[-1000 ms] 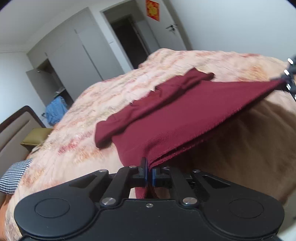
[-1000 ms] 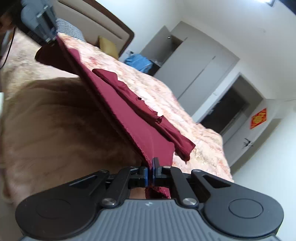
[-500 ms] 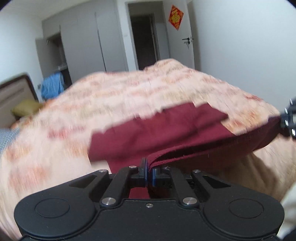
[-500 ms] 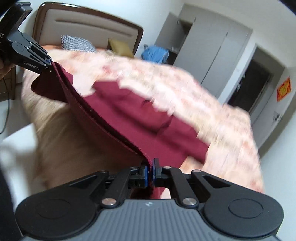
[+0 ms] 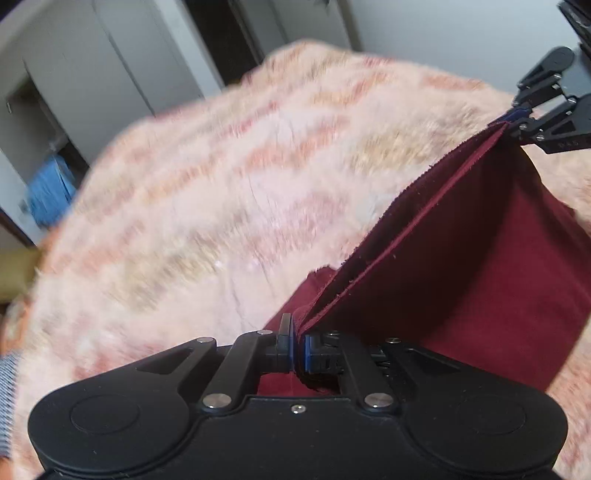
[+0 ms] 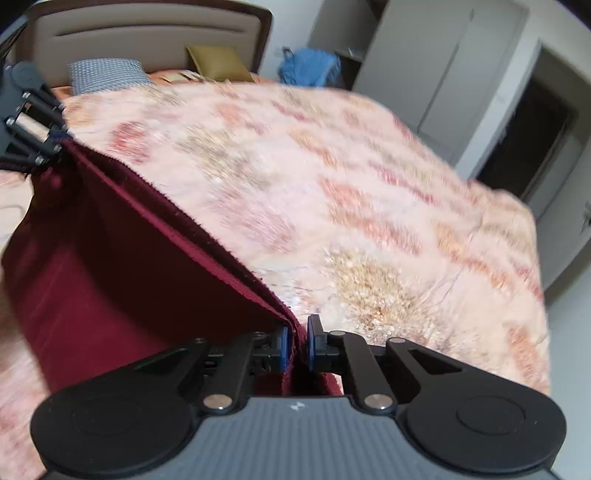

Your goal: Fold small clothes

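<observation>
A dark red garment (image 5: 480, 258) (image 6: 110, 258) is stretched by its hem between my two grippers above a pink patterned bed blanket (image 5: 221, 184) (image 6: 332, 184). The rest of it hangs and folds below that hem. My left gripper (image 5: 299, 347), seen at the left edge of the right wrist view (image 6: 55, 144), is shut on one hem corner. My right gripper (image 6: 297, 343), seen at the upper right of the left wrist view (image 5: 517, 114), is opening its jaws. The other hem corner is still between its pads, which now stand slightly apart.
A padded headboard (image 6: 147, 29), a checked pillow (image 6: 107, 74) and an olive cushion (image 6: 218, 62) mark the bed's far end. Blue clothing (image 6: 310, 66) hangs by grey wardrobes (image 6: 424, 55). A dark doorway (image 6: 528, 140) is at the right.
Both grippers swept forward over the bed with the hem, so the sleeves that lay ahead are now out of sight under the lifted cloth. The right gripper's pads have parted slightly.
</observation>
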Action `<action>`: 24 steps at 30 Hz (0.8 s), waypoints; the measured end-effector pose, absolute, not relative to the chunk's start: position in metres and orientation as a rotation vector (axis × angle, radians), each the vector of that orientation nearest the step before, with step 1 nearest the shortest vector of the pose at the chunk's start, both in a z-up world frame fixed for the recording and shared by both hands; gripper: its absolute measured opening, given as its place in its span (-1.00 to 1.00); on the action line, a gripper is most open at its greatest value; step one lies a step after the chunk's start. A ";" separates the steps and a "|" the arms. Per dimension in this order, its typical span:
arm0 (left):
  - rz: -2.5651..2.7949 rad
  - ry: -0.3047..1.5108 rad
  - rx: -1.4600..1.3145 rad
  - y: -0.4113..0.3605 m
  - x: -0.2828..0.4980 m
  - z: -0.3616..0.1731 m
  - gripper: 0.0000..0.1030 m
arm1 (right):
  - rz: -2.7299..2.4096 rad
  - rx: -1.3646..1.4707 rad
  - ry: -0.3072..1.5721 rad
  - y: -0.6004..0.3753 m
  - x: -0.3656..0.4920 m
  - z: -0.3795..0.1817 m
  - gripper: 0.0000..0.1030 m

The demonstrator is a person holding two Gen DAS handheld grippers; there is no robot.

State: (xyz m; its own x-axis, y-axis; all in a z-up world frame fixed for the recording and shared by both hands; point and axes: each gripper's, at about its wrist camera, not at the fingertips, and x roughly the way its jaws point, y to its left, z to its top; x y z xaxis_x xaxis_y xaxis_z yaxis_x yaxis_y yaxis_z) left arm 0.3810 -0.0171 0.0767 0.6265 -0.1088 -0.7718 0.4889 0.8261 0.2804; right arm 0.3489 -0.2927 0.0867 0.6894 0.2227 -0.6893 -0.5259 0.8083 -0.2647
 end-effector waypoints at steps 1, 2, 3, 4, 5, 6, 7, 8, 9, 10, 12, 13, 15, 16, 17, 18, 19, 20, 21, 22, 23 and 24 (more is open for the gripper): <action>-0.357 0.865 0.476 -0.015 0.397 0.066 -0.90 | 0.444 -0.451 0.720 -0.294 0.361 0.077 -0.81; -0.357 0.898 0.455 -0.013 0.409 0.055 -0.89 | 0.448 -0.437 0.745 -0.294 0.374 0.069 -0.81; -0.359 0.925 0.428 -0.009 0.419 0.044 -0.89 | 0.453 -0.427 0.767 -0.297 0.383 0.057 -0.81; -0.364 0.950 0.397 -0.006 0.426 0.035 -0.86 | 0.459 -0.423 0.787 -0.299 0.391 0.048 -0.79; -0.371 0.971 0.365 -0.001 0.433 0.027 -0.74 | 0.463 -0.419 0.803 -0.301 0.397 0.039 -0.73; -0.377 0.989 0.335 0.003 0.440 0.022 -0.67 | 0.463 -0.413 0.819 -0.300 0.414 0.032 -0.59; -0.386 1.004 0.305 0.008 0.445 0.017 -0.47 | 0.461 -0.402 0.830 -0.300 0.422 0.025 -0.48; -0.397 1.007 0.277 0.013 0.450 0.014 -0.15 | 0.459 -0.385 0.837 -0.302 0.425 0.020 -0.25; -0.417 1.003 0.249 0.019 0.453 0.014 0.06 | 0.464 -0.358 0.845 -0.303 0.434 0.015 0.04; -0.449 0.988 0.224 0.024 0.455 0.016 0.44 | 0.477 -0.323 0.851 -0.305 0.437 0.013 0.15; -0.514 0.910 0.179 0.035 0.451 0.025 0.70 | 0.507 -0.255 0.866 -0.312 0.445 0.010 0.49; -0.541 0.873 0.153 0.040 0.449 0.032 0.80 | 0.522 -0.222 0.868 -0.317 0.447 0.011 0.57; -0.561 0.823 0.085 0.052 0.445 0.043 0.94 | 0.538 -0.142 0.855 -0.330 0.450 0.016 0.81; -0.563 0.805 0.059 0.056 0.442 0.047 0.96 | 0.540 -0.094 0.842 -0.337 0.450 0.019 0.83; -0.566 0.785 0.044 0.061 0.437 0.051 0.96 | 0.540 -0.040 0.829 -0.346 0.449 0.021 0.89; -0.571 0.761 0.035 0.066 0.431 0.055 0.97 | 0.531 0.009 0.815 -0.355 0.446 0.024 0.95; -0.564 0.740 0.020 0.070 0.425 0.057 0.99 | 0.511 0.041 0.795 -0.363 0.440 0.025 0.97; -0.553 0.729 0.009 0.073 0.418 0.059 0.99 | 0.489 0.061 0.773 -0.370 0.432 0.024 0.97; -0.546 0.723 0.012 0.073 0.408 0.059 0.99 | 0.457 0.076 0.751 -0.376 0.422 0.022 0.99; -0.548 0.712 0.027 0.072 0.397 0.058 0.99 | 0.422 0.087 0.731 -0.381 0.410 0.019 1.00; -0.551 0.692 0.050 0.068 0.383 0.055 0.99 | 0.399 0.093 0.715 -0.385 0.396 0.014 1.00; -0.543 0.669 0.079 0.061 0.368 0.049 0.99 | 0.382 0.094 0.701 -0.387 0.380 0.009 1.00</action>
